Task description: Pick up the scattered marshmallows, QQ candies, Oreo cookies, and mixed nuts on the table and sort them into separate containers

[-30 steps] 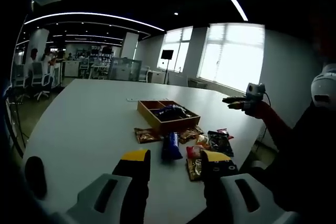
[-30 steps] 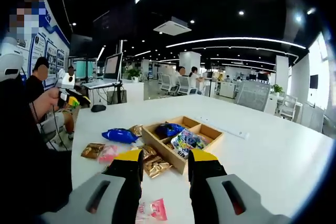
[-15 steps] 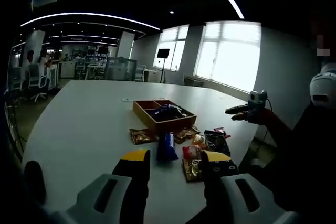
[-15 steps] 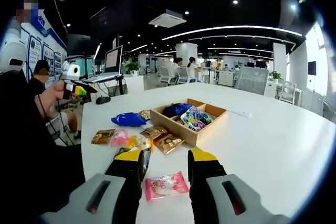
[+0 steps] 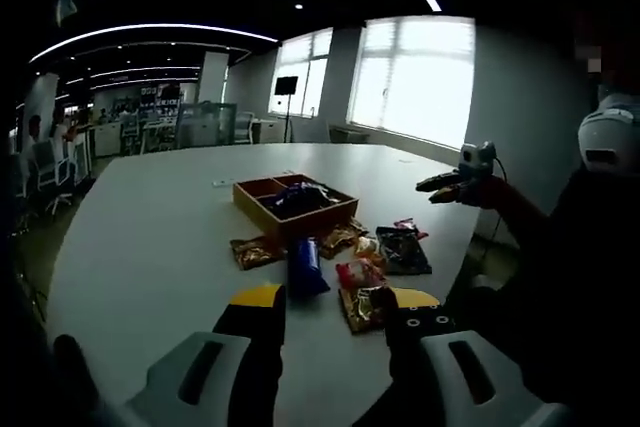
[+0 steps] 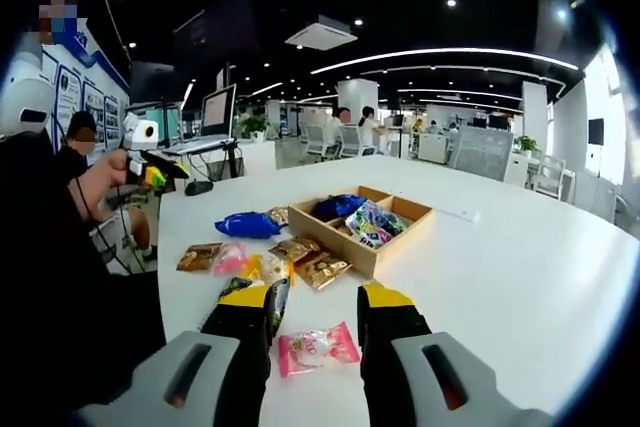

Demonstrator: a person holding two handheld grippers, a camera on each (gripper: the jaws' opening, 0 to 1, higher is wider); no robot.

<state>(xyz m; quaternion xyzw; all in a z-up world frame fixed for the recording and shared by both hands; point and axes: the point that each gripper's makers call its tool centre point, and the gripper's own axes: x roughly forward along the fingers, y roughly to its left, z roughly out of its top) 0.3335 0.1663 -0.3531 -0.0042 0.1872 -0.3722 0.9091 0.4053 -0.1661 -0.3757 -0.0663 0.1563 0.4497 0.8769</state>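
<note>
Both grippers, right (image 6: 312,322) and left (image 5: 333,322), hang released and empty, the right having drawn back, so its pink packet (image 6: 318,348) lies between the jaws at twelve o'clock, short of the wooden tray (image 6: 372,252).

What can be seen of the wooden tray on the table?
The wooden tray is a shallow, rectangular, light-brown box split by inner dividers into compartments. It sits flat on the white table, angled to the right gripper view. One compartment holds a blue packet, another a colourful packet; the far one looks empty. Gold wrappers lie against its near side.
</note>
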